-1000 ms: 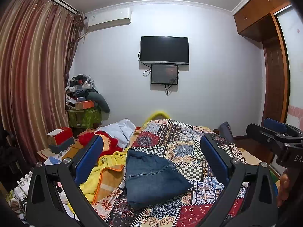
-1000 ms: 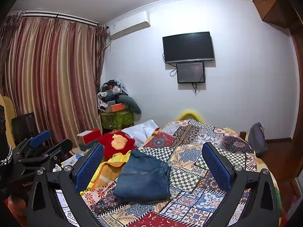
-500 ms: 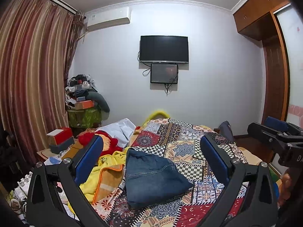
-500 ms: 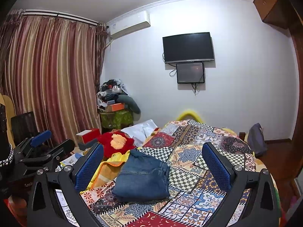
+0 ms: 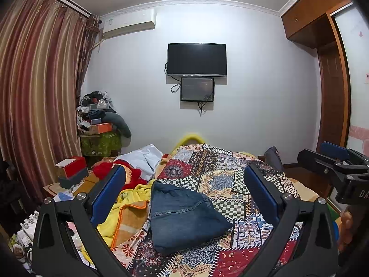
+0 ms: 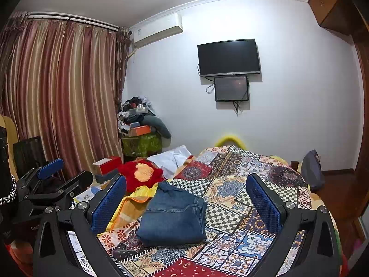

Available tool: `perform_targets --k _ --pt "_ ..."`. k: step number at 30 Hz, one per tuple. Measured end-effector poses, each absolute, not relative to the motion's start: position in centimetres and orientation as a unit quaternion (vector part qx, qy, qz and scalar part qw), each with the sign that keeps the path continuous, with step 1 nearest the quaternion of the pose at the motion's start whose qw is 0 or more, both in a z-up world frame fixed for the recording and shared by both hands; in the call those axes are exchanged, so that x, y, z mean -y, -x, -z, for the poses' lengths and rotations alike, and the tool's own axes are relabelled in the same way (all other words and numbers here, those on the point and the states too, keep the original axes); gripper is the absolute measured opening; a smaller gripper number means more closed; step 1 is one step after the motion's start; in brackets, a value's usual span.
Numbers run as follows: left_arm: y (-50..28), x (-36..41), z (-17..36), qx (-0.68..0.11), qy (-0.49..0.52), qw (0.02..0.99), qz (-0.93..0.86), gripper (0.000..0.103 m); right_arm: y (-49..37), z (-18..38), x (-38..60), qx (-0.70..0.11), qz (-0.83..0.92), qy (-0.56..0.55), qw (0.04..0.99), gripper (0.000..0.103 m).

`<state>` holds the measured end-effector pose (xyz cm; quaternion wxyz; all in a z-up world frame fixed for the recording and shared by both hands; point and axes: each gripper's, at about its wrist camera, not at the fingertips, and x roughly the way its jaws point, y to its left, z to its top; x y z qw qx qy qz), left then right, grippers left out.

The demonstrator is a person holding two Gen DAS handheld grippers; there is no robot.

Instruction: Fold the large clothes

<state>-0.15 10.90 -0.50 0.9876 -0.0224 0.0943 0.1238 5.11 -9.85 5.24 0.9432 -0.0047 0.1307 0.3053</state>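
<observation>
1. My left gripper [image 5: 184, 198] has its fingers spread wide and holds nothing; my right gripper [image 6: 186, 202] is spread just as wide, also with nothing in it. Both hang above the near end of the bed [image 5: 233, 184], clear of the cloth.

2. The jeans [image 5: 182, 214] lie on the patchwork quilt [image 6: 230, 191], already doubled into a thick bundle. They sit ahead of and below both sets of fingers, between them in each view.

3. The bundle's long axis runs away from me, narrow gathered end far, broad folded end near. In the left view one near corner sticks out to the right.

4. Neither hand looks clearly nearer. The left one seems a little closer to the yellow blanket [image 5: 129, 210] that touches the jeans' left edge.

5. I judge the fold nearly done; any tidying means dropping onto that near edge.

6. Containers: a red box [image 6: 107, 165] sits shut on the bedside table, contents hidden. A red garment [image 6: 140, 173] and a white one [image 6: 171, 159] lie loose beyond.
</observation>
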Motion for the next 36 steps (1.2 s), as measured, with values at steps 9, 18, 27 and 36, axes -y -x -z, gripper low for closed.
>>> perform_targets --k 9,18,27,36 --pt "0.2 -10.9 0.5 -0.098 0.025 0.988 -0.118 0.103 -5.2 -5.2 9.9 -0.131 -0.305 0.006 0.943 0.103" --pt "-0.1 -10.9 0.4 -0.101 0.028 0.989 -0.107 0.103 -5.7 -5.0 9.9 -0.136 -0.297 0.002 0.945 0.103" --pt "-0.1 -11.0 0.5 -0.102 0.034 0.990 -0.097 0.103 -6.0 -4.6 9.9 -0.139 -0.292 0.001 0.946 0.103" --pt "0.0 -11.4 0.7 -0.103 0.039 0.989 -0.097 0.103 -6.1 -4.5 9.7 -0.140 -0.291 0.002 0.946 0.103"
